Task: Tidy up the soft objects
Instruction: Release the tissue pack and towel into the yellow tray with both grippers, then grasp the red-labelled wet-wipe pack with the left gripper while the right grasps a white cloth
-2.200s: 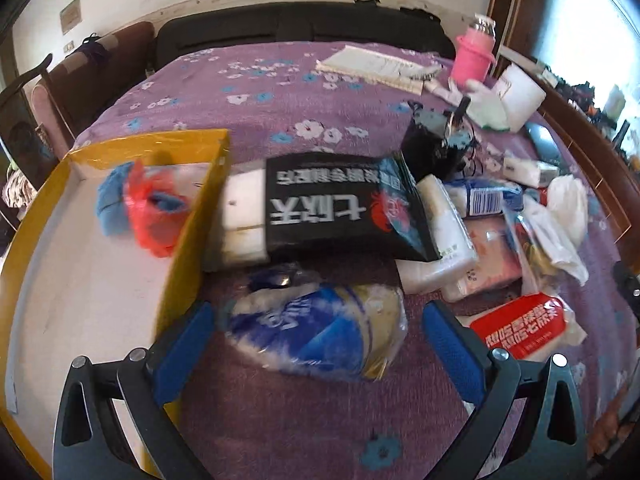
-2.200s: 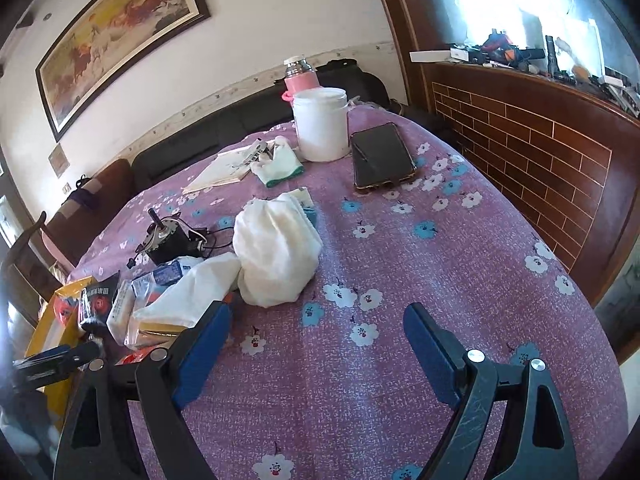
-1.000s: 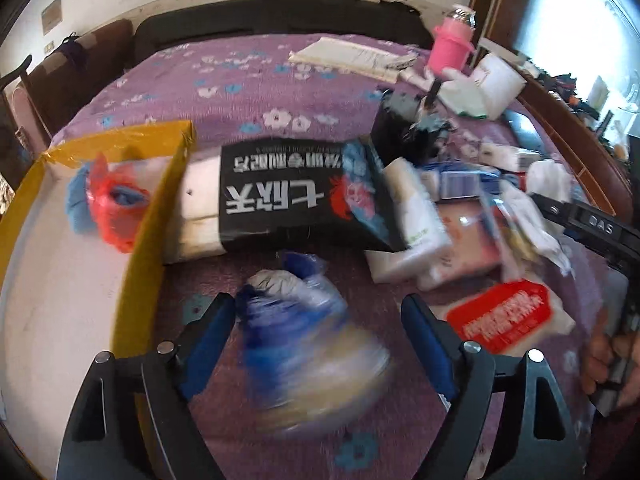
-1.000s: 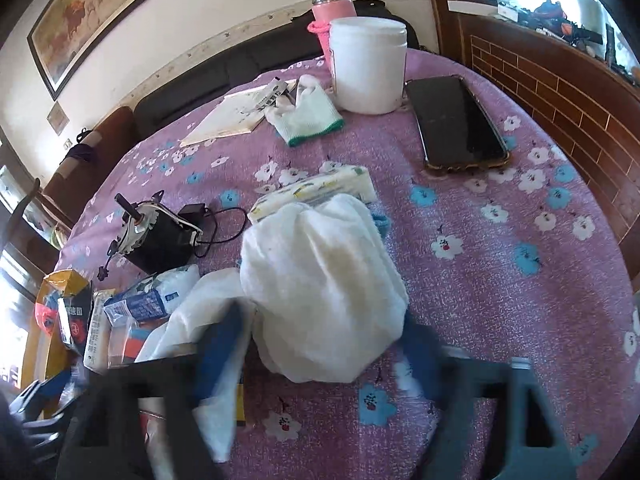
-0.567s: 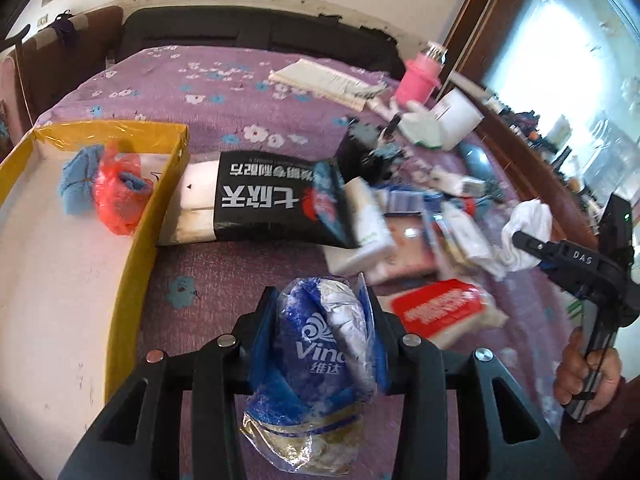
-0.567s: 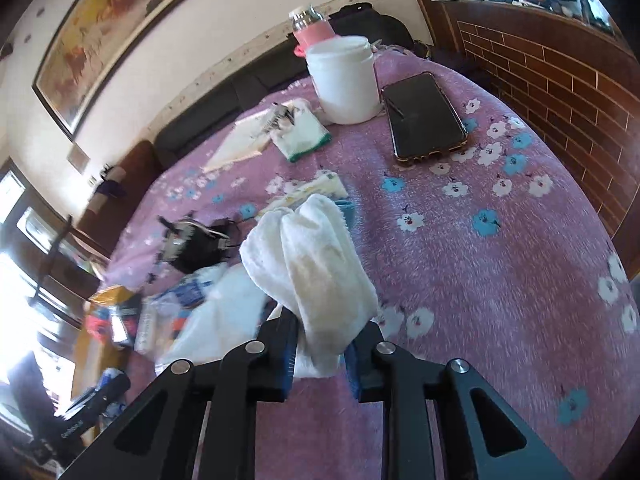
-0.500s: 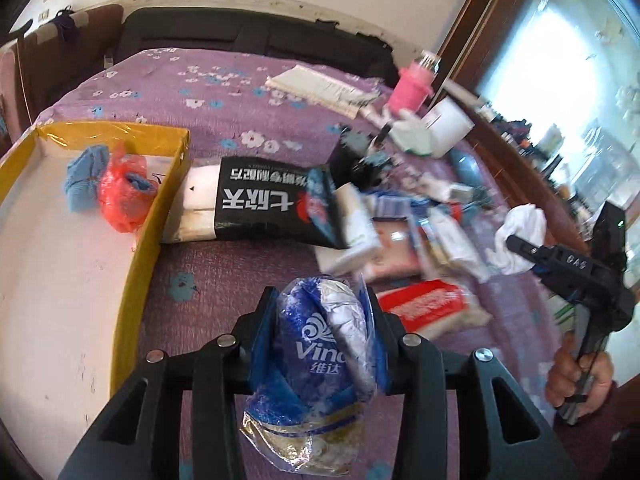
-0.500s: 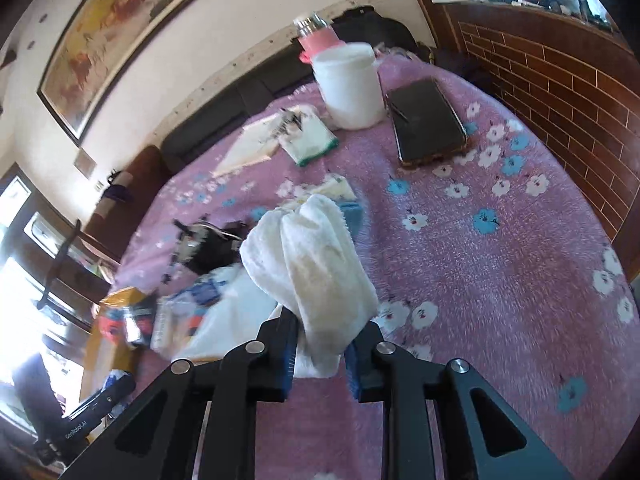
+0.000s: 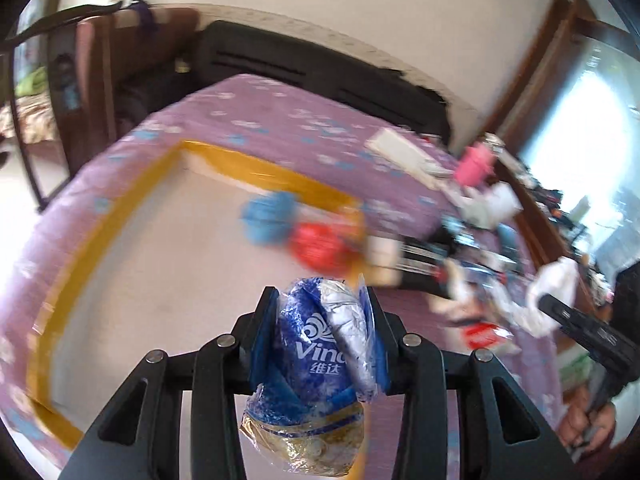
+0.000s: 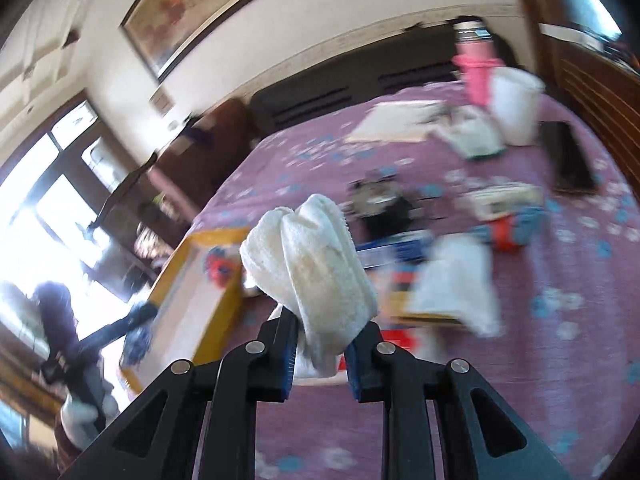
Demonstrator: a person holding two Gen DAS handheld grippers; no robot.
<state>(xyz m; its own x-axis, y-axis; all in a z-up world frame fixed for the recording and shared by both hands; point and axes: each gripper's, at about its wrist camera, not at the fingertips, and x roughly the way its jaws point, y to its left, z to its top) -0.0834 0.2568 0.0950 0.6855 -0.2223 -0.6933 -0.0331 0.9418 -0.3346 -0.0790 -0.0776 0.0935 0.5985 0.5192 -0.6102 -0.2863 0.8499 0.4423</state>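
My left gripper (image 9: 322, 312) is shut on a blue and silver tissue pack (image 9: 316, 364), held above the near right part of the yellow-rimmed tray (image 9: 84, 256). A blue cloth (image 9: 268, 216) and a red cloth (image 9: 320, 246) lie blurred in the tray's far right corner. My right gripper (image 10: 320, 344) is shut on a white towel (image 10: 312, 264), lifted over the purple flowered tablecloth (image 10: 560, 360). The tray (image 10: 224, 280) shows left of the towel there. The right gripper with the towel (image 9: 552, 292) also appears at the right edge of the left wrist view.
A pile of packets (image 9: 460, 280) lies right of the tray. At the far end stand a pink bottle (image 10: 478, 64), a white tub (image 10: 514, 104), a phone (image 10: 568, 156), papers (image 10: 400, 124). A black motor part (image 10: 380, 208) sits mid-table. A dark chair (image 9: 92, 68) stands at left.
Both grippers closed on their items, the left on the tissue pack and the right on the towel, then rose and swung left toward the tray. Both views are now blurred.
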